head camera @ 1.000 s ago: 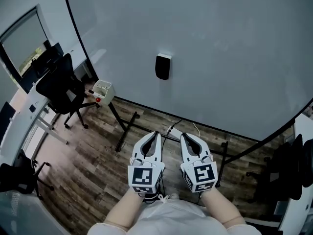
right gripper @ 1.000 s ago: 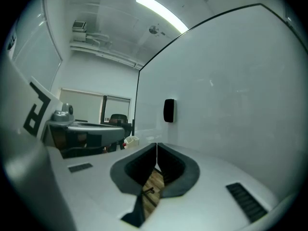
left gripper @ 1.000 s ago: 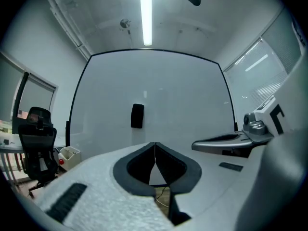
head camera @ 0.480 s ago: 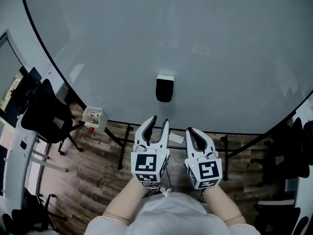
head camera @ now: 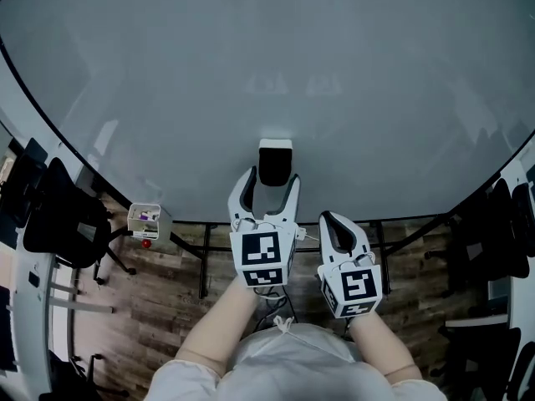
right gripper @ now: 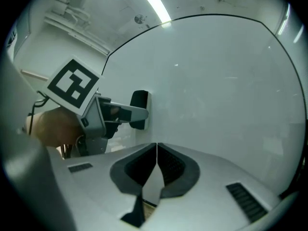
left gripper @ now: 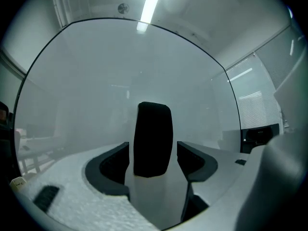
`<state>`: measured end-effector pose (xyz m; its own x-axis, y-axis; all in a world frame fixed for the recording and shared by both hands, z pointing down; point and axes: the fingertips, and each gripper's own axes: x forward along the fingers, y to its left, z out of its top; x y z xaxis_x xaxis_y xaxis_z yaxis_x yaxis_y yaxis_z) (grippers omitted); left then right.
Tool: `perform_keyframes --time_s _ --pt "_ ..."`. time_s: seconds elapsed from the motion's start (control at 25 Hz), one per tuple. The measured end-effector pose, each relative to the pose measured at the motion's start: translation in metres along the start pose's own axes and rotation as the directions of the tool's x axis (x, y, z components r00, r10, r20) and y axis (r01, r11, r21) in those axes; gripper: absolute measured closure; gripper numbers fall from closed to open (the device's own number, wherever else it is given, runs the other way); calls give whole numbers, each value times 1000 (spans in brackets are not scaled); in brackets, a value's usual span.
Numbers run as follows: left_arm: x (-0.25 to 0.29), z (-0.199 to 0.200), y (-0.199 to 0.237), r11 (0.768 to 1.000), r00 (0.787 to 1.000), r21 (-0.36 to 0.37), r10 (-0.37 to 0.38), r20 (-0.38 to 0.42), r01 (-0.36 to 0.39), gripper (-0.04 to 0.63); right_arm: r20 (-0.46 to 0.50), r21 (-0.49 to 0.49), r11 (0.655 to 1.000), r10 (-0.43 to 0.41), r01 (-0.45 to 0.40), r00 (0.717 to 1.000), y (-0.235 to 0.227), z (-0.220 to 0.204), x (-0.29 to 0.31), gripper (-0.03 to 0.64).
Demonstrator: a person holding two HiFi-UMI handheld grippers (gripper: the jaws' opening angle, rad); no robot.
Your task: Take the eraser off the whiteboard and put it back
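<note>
The eraser point(head camera: 275, 164), stuck upright on the whiteboard point(head camera: 359, 73), is being straddled by the left hand-held gripper point(head camera: 271, 177), whose jaws have just been opening and are being held spread, clear of its sides. The right hand-held gripper point(head camera: 331, 218) is being held pressed together, empty, nearer and to the right.

Whiteboard point(head camera: 351, 73) top beyond picture edge

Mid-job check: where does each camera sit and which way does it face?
Head view: on the head, looking down at whiteboard, eraser, left gripper, right gripper, forearms.
Left gripper view: on that gripper, facing the whiteboard; its jaws, just opened, flank the eraser.
Right gripper view: on that gripper, facing the whiteboard; shut jaws, left gripper, hand.
Shared: eraser, all three.
</note>
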<state>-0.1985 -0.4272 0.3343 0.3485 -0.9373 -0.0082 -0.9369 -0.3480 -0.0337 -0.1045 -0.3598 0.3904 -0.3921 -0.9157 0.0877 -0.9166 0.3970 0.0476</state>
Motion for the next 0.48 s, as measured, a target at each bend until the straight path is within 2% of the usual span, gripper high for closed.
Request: perform_keyframes --time_s 0.16,0.36,0.48 --pt "14 2 -1 1000 1000 6 4 0 -4 296 -8 2 1000 -20 20 1000 -6 -2 3 589" --pt "16 2 6 996 996 31 86 15 -87 306 -20 11 1000 -24 24 1000 -12 -7 5 589" --pt "16 3 7 993 994 40 110 29 -111 328 -18 15 1000 -22 22 1000 -14 -8 4 589"
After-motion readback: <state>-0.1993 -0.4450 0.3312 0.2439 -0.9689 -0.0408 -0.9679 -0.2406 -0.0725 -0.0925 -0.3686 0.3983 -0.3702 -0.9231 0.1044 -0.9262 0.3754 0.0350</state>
